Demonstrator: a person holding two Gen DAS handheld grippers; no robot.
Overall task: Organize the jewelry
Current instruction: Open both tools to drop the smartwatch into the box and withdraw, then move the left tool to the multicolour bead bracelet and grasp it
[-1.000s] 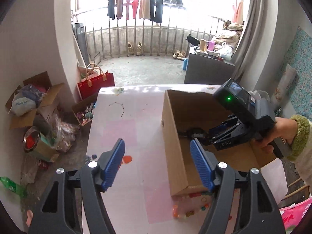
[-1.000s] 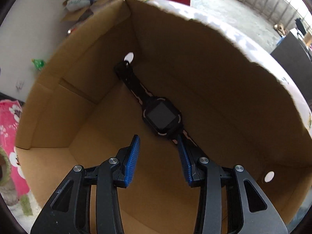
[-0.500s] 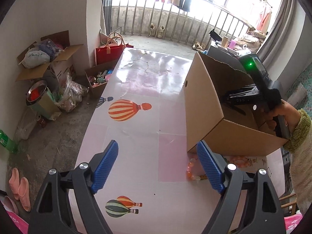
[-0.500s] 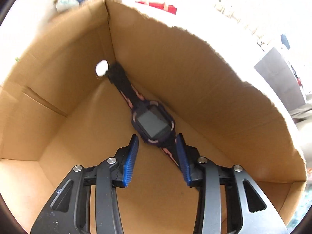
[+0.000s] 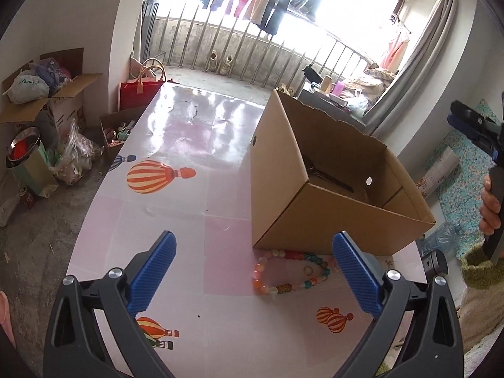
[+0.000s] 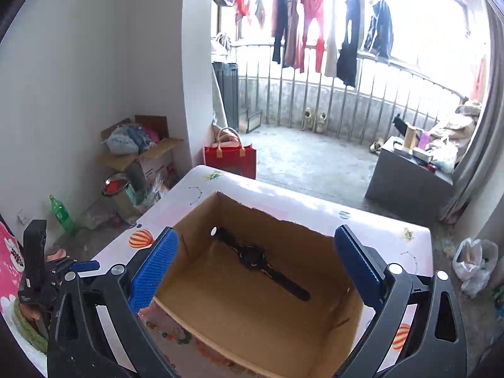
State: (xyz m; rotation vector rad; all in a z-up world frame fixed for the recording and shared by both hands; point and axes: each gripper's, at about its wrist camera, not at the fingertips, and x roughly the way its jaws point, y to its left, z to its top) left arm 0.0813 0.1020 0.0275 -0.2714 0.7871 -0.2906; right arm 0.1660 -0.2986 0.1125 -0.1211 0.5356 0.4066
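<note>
A colourful bead bracelet (image 5: 283, 275) lies on the table just in front of a cardboard box (image 5: 315, 195), with a small ring (image 5: 308, 271) inside its loop. My left gripper (image 5: 255, 277) hovers over it, jaws opening wide, nothing pressed between the pads. A black watch (image 6: 261, 258) lies flat on the floor of the box (image 6: 252, 308); part of its strap (image 5: 324, 176) shows in the left wrist view. My right gripper (image 6: 255, 271) hangs above the box, jaws opening and empty. The right gripper (image 5: 472, 129) also shows at the right edge of that view.
The table (image 5: 189, 220) has a pink cover with balloon prints. On the floor to the left are a red bag (image 5: 138, 94), open cartons (image 5: 47, 94), a metal bin (image 5: 22, 148) and a green bottle (image 6: 61, 214). A grey cabinet (image 6: 409, 182) stands near the balcony.
My right gripper has lifted up and back out of the box and spread wide, leaving the watch on the box floor. My left gripper sank toward the table and opened wider; the bracelet came into view.
</note>
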